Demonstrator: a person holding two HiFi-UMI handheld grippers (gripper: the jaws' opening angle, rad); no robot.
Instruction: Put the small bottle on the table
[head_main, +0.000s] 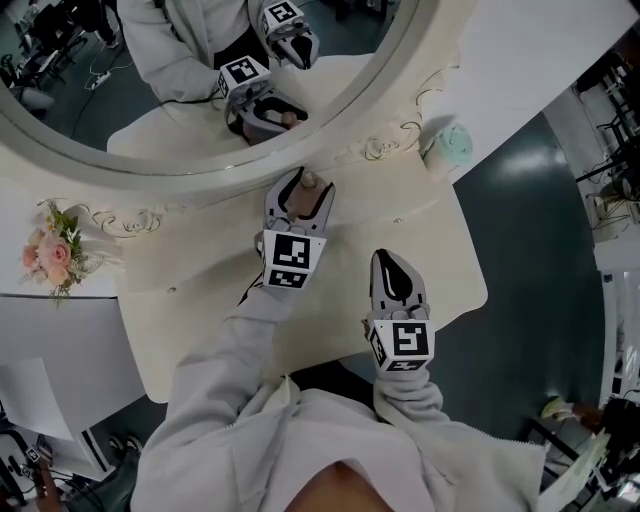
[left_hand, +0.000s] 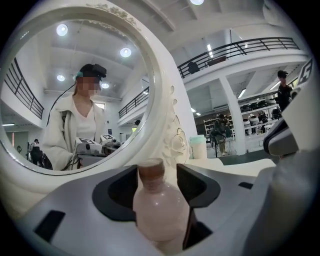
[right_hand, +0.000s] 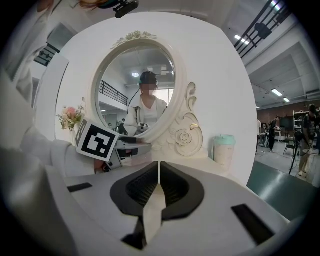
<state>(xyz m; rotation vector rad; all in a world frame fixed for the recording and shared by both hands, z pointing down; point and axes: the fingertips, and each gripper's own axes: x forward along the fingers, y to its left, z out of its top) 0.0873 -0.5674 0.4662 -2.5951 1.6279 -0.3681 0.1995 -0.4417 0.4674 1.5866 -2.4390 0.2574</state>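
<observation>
Cream table; small bottle inside wide left hand-held gripper, right hand-held gripper closed

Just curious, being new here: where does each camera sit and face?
Head view: on the head, looking down at table; sleeves, left gripper, right gripper show.
Left gripper view: on it, facing the mirror; jaws flank small bottle.
Right gripper view: on it, facing the mirror; jaws together.
All share mirror and cup.
</observation>
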